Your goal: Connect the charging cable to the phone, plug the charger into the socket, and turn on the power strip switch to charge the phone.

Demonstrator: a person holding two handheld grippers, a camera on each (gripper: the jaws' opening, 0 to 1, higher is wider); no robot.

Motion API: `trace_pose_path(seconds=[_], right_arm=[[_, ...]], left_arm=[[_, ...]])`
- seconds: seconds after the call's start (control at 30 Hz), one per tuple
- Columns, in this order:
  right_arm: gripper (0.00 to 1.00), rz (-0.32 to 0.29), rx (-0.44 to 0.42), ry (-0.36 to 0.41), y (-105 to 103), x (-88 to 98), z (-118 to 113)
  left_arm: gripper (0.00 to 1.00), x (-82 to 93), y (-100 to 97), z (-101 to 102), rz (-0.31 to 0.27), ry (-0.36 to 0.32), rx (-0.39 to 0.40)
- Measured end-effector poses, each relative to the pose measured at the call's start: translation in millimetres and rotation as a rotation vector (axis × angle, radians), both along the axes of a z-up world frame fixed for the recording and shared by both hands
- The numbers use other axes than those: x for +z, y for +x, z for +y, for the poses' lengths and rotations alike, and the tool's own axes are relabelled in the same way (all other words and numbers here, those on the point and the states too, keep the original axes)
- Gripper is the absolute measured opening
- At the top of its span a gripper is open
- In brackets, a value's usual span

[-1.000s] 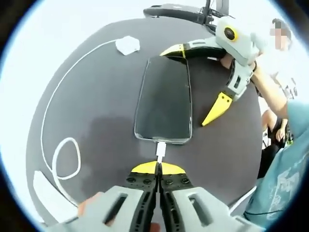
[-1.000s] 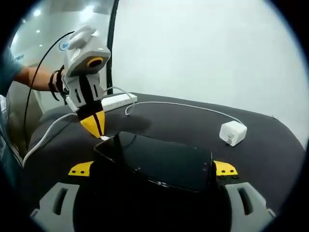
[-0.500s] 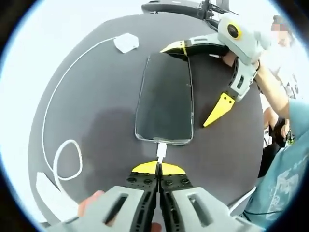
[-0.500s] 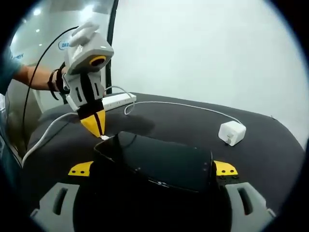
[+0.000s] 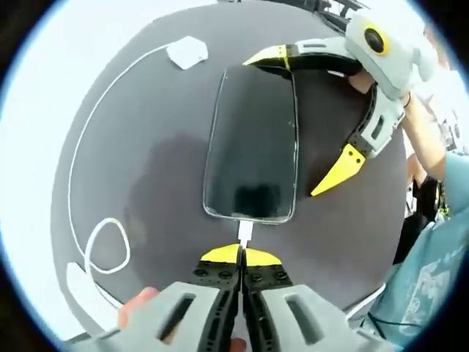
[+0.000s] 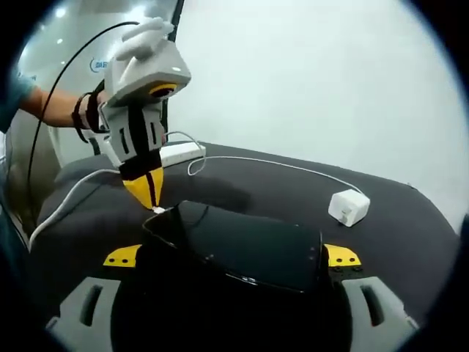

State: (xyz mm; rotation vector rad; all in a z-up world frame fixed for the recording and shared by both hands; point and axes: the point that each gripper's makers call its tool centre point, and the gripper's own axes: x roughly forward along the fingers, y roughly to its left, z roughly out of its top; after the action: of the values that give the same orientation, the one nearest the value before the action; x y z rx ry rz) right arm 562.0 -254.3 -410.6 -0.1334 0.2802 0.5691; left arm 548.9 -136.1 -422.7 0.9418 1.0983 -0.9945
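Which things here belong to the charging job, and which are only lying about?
For the job:
- phone
- charging cable, its plug at the phone
- white charger
- power strip
- left gripper, right gripper

Lying about:
- nothing else on the dark table

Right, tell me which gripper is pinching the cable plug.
The left gripper: shut on the plug at the phone. The right gripper stands open.

Ahead of the left gripper [image 5: 241,254] the phone [image 5: 253,143] blocks the straight path, with the right gripper [image 5: 308,125] straddling its far end. To its left lies bare dark table [image 5: 146,132], crossed by the white cable [image 5: 77,158], the charger [image 5: 187,52] beyond and the power strip [image 6: 176,154] near the edge.
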Motion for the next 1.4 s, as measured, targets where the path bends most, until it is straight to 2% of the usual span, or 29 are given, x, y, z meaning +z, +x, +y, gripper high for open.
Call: trace_pose_path(seconds=[0.23,0.27,0.3,0.33,0.43,0.5,0.53,0.57,0.6,0.63,0.67,0.73,0.77,0.8,0.83,0.87,0.9,0.93,1.0,1.07,1.1,1.17,1.2,1.27,1.3,1.33,1.37,1.4], right_arm=[[0.93,0.016,-0.007,0.012,0.0,-1.4,0.3],[0.93,0.013,-0.007,0.013,0.0,-1.1,0.3],[0.93,0.012,-0.01,0.015,1.3,-1.0,-0.5],[0.93,0.011,-0.009,0.014,1.4,-1.0,-0.7],[0.93,0.014,0.004,0.035,-2.0,1.0,-1.9],[0.93,-0.015,0.02,0.092,-3.3,10.6,0.2],[0.93,-0.016,0.02,0.147,-3.8,17.1,-1.3],[0.93,-0.015,0.007,0.17,-2.3,19.5,-5.1],[0.93,-0.016,-0.029,0.198,1.8,22.3,-12.6],[0.93,-0.018,-0.053,0.211,4.3,23.4,-16.9],[0.93,-0.018,-0.107,0.232,10.4,24.4,-24.9],[0.93,-0.021,-0.125,0.242,13.7,26.4,-28.2],[0.93,-0.016,-0.128,0.252,14.0,26.7,-27.8],[0.93,-0.004,-0.129,0.264,14.7,26.7,-27.9],[0.89,0.027,-0.136,0.279,18.3,26.3,-33.0],[0.84,0.036,-0.141,0.283,19.1,26.2,-35.2],[0.79,0.058,-0.179,0.279,22.0,25.1,-45.0],[0.74,0.064,-0.202,0.266,22.6,26.0,-50.4],[0.74,0.061,-0.215,0.209,26.1,32.8,-62.3],[0.7,0.059,-0.211,0.189,32.7,45.8,-70.5],[0.67,0.059,-0.206,0.172,36.0,50.7,-74.4],[0.55,0.036,-0.192,0.082,48.9,63.1,-88.8],[0.52,0.01,-0.176,0.039,56.9,72.8,-93.1],[0.58,-0.016,-0.124,0.04,62.3,89.4,-86.3],[0.63,0.005,-0.108,0.078,66.9,94.2,-86.4],[0.71,0.075,-0.111,0.141,73.2,96.3,-89.1],[0.73,0.141,-0.135,0.185,77.7,95.3,-92.2],[0.73,0.246,-0.19,0.25,70.3,89.1,-86.7]], left_arm=[[0.0,1.6,-1.2,-0.5,-0.004,-0.01,-0.005],[0.0,0.3,-1.9,-1.0,0.012,-0.029,0.025],[0.0,0.1,-2.0,-0.6,0.023,-0.044,0.021],[0.0,-0.3,-3.3,1.6,0.013,-0.064,0.008],[0.01,2.3,-4.3,-0.1,-0.009,-0.168,0.041],[0.07,7.4,-4.5,8.7,-0.022,-0.18,0.042],[0.08,12.5,-1.5,7.9,-0.051,-0.212,0.064],[0.09,22.7,0.5,4.6,-0.066,-0.288,0.079],[0.1,29.9,-2.3,1.8,-0.06,-0.335,0.079],[0.11,42.4,-7.7,-1.0,-0.055,-0.41,0.081],[0.14,52.0,-9.2,-3.3,-0.064,-0.468,0.096],[0.15,78.7,-16.8,-8.9,-0.073,-0.631,0.09],[0.17,98.4,-21.2,-13.3,-0.075,-0.761,0.09],[0.2,112.0,-25.9,-12.6,-0.066,-0.856,0.106],[0.23,132.1,-34.9,-12.8,-0.034,-0.99,0.093],[0.28,138.4,-38.1,-12.2,-0.02,-1.031,0.09],[0.31,153.9,-44.9,-3.9,0.046,-1.138,0.096],[0.32,163.3,-51.4,0.4,0.08,-1.206,0.083],[0.34,179.7,-51.7,18.3,0.107,-1.34,0.123],[0.36,183.8,-53.6,36.0,0.094,-1.399,0.11],[0.38,181.6,-53.3,42.7,0.087,-1.399,0.115],[0.46,180.0,-53.6,57.0,0.068,-1.423,0.113],[0.51,180.4,-55.7,64.1,0.082,-1.447,0.117],[0.65,185.0,-65.7,71.3,0.14,-1.503,0.109],[0.72,184.4,-69.2,76.7,0.195,-1.525,0.148],[0.78,185.1,-69.5,78.3,0.196,-1.545,0.143],[0.84,182.7,-70.3,82.0,0.191,-1.549,0.141],[0.88,181.2,-70.3,83.5,0.19,-1.551,0.145]])
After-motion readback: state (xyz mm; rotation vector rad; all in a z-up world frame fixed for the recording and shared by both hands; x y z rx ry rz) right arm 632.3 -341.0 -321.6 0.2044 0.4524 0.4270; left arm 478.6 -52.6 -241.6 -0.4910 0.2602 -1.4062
